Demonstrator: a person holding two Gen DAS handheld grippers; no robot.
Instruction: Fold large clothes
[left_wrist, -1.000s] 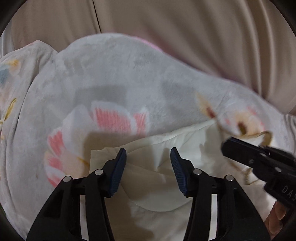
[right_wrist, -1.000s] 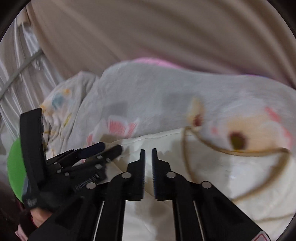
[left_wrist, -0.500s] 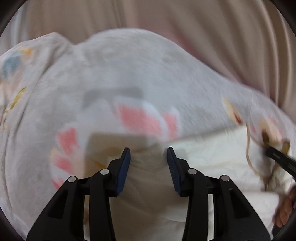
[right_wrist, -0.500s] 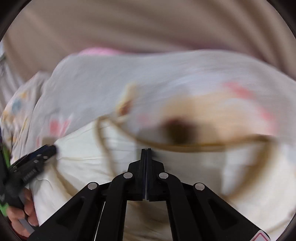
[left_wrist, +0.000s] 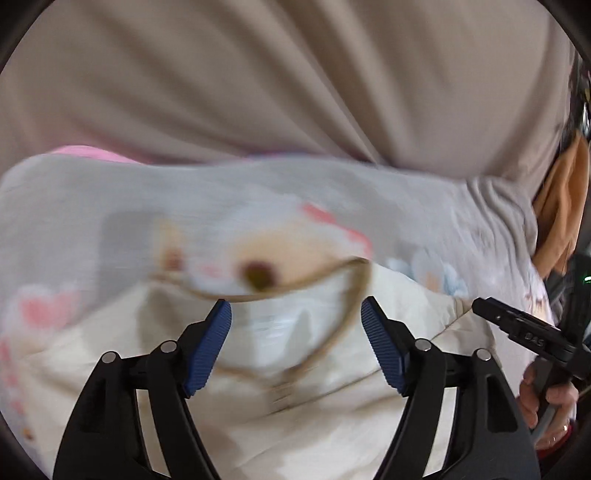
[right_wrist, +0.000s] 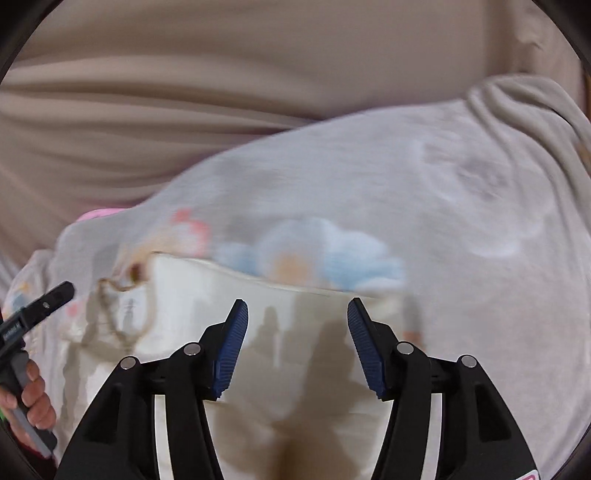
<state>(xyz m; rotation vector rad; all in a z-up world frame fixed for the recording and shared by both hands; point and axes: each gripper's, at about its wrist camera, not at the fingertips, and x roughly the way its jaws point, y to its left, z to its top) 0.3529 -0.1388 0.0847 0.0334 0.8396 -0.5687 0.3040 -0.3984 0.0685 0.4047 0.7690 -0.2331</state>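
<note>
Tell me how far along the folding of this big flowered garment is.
Done: one part of the flowered garment lies turned over, its cream lining facing up. In hand: nothing; the left hand-held gripper and right hand-held gripper both hover open over the lining, gripping no cloth. Left: the garment is still a wide, rumpled heap on the beige sheet, so most folds remain.
</note>
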